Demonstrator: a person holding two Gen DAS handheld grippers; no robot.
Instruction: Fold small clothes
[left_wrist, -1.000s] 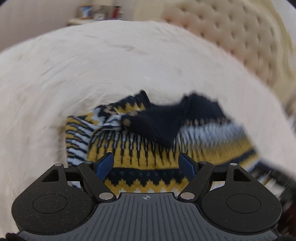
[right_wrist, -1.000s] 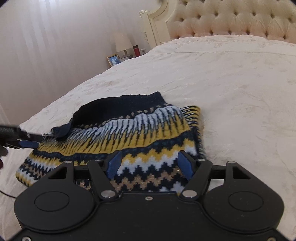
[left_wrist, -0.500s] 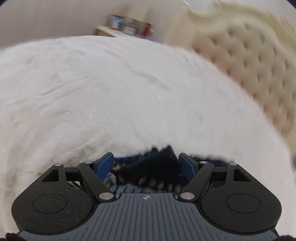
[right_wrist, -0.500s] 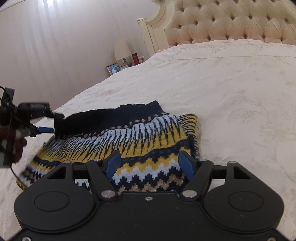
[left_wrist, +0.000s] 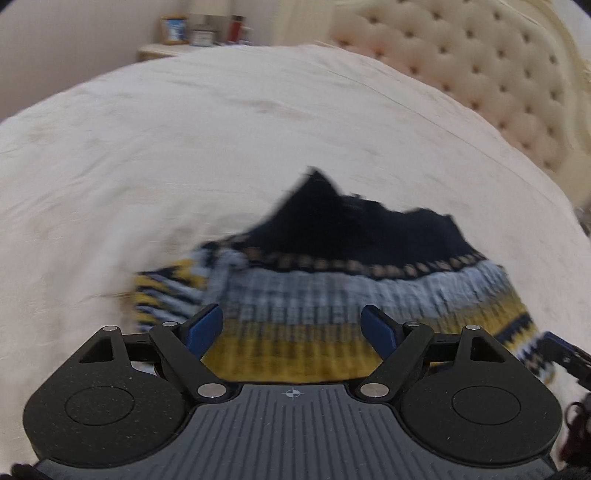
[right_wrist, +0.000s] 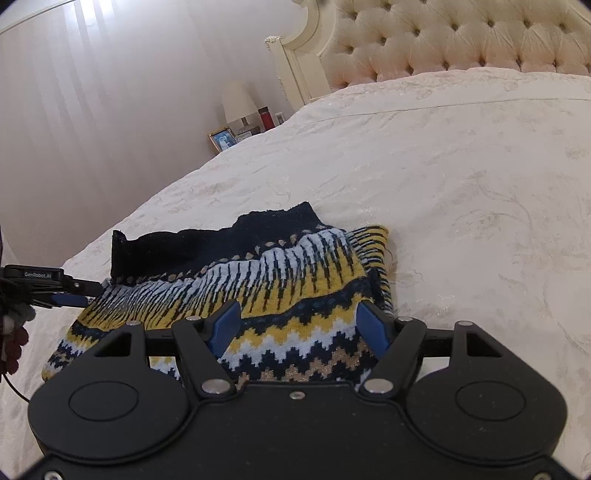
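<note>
The patterned knit sweater (right_wrist: 258, 291) lies partly folded on the bed (right_wrist: 461, 177), its navy neck band toward the tufted headboard (right_wrist: 461, 40). Judged by its drape, the knit is soft, light and stretchy; it will sag and slide on the bedspread rather than hold a crease.

The left tongs (left_wrist: 293, 328) are opening above the yellow band, nothing pressed between the pads. The right tongs (right_wrist: 297, 328) stand apart over the zigzag hem, gripping nothing.

Recommended hold: pinch a doubled edge or corner, such as the raised navy corner (right_wrist: 120, 254), not a single loose layer.
</note>
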